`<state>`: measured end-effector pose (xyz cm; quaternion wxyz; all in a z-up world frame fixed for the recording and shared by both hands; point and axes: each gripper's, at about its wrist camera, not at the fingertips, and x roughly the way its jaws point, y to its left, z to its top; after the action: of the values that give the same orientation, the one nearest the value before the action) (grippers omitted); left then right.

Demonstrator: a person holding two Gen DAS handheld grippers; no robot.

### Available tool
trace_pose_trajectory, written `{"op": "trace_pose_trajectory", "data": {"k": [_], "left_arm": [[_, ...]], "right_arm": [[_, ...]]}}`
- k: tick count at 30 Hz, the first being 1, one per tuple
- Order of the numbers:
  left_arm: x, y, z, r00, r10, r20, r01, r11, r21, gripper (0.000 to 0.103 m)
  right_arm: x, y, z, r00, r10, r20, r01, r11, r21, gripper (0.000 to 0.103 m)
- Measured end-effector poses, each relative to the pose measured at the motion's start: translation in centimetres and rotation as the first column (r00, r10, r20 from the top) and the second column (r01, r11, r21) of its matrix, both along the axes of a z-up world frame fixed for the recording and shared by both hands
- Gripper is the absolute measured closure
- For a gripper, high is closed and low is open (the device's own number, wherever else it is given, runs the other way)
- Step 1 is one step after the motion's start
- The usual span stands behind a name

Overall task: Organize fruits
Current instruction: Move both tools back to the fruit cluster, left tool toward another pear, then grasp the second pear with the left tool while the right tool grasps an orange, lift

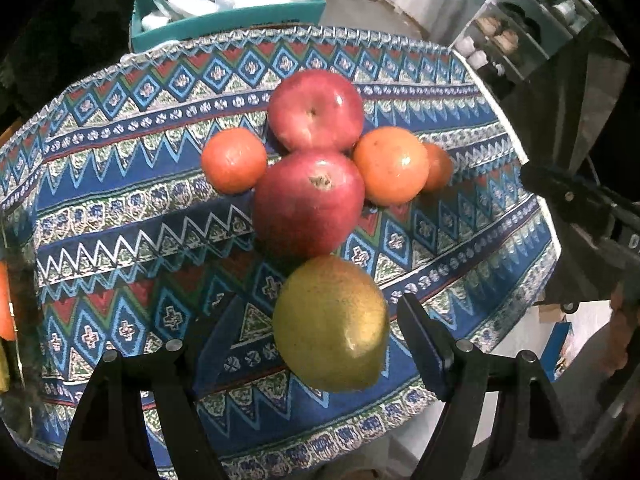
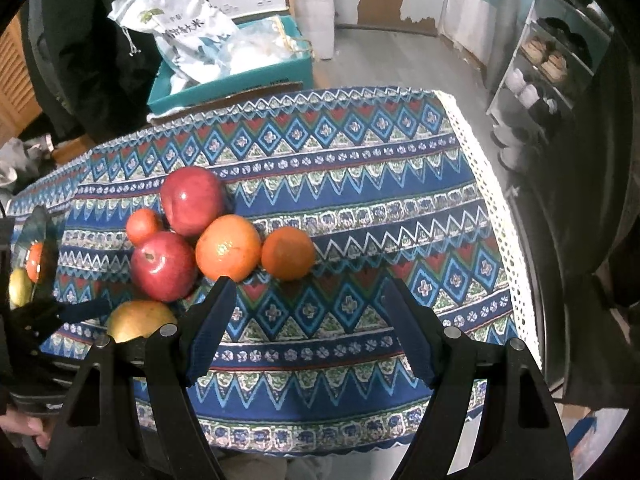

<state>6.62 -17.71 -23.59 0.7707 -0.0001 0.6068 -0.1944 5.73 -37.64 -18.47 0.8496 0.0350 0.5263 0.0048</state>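
The left tongs stand apart over the near end of the desk, with the yellow-green pear sitting between the two fingers and neither pad pressing on it. The right tongs are also apart and hold nothing, above bare patterned cloth just right of the fruit pile.

The fruit lies in one tight cluster on the cloth. From the left wrist view, a red apple sits right behind the pear and touches it, and a second red apple sits behind that one. A small orange lies to the left of the apples. A larger orange lies to the right, pressed against the near apple, and one more orange peeks out from behind it (mostly hidden in this view, clear from the right wrist).

The cloth is blue with red, green and white zigzag and diamond bands, and a white lace edge runs along its right side. Beyond the far edge of the desk stands a teal box holding a white printed bag. A shoe rack stands off to the right.
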Motion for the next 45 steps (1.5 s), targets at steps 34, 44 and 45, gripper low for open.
{"op": "trace_pose_trajectory", "data": {"k": [34,44,45], "left_arm": [[1.3,4.1,0.3,0.998,0.05,0.026,-0.05,0.999,-0.012,0.035],[3.2,6.4,0.4,0.992,0.122,0.04,-0.121,0.992,-0.023,0.035],[3.4,6.6,0.4,0.991,0.126,0.043,-0.125,0.992,-0.023,0.035]], "right_arm": [[5.7,0.5,-9.5,0.983,0.105,-0.15,-0.101,0.994,0.033,0.026],[8.1,-0.7,-9.0,0.989,0.095,-0.113,-0.084,0.992,0.095,0.029],[8.3,-0.8,-8.9,0.99,0.093,-0.108,-0.081,0.991,0.105,0.03]]}}
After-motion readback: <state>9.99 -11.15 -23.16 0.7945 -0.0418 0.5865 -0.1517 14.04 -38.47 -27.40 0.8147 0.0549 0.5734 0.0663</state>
